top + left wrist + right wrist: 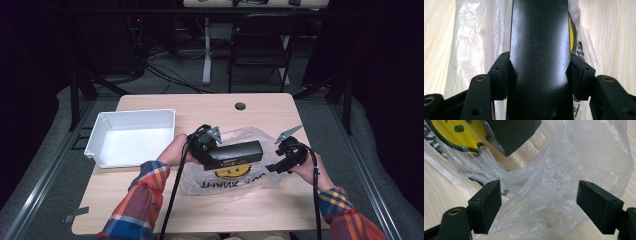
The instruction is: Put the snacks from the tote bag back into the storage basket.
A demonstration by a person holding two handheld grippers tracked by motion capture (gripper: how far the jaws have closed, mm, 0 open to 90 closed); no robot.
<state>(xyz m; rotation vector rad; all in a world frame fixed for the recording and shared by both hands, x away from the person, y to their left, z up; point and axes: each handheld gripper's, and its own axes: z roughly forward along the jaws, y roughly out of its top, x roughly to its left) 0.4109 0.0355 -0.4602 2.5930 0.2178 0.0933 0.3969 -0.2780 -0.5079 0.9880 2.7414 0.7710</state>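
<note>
Fingers (501, 75) clamp black box (539, 50) above plastic bag (240, 177).

A long black rectangular box (235, 153) lies level above a crumpled clear plastic bag (250, 175) with a yellow smiley print, spread on the wooden surface (200, 107).

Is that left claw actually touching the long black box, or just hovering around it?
Touching. In the left gripper view, both pads of the left gripper press flat against the sides of the black box, with no gap on either side.
</note>
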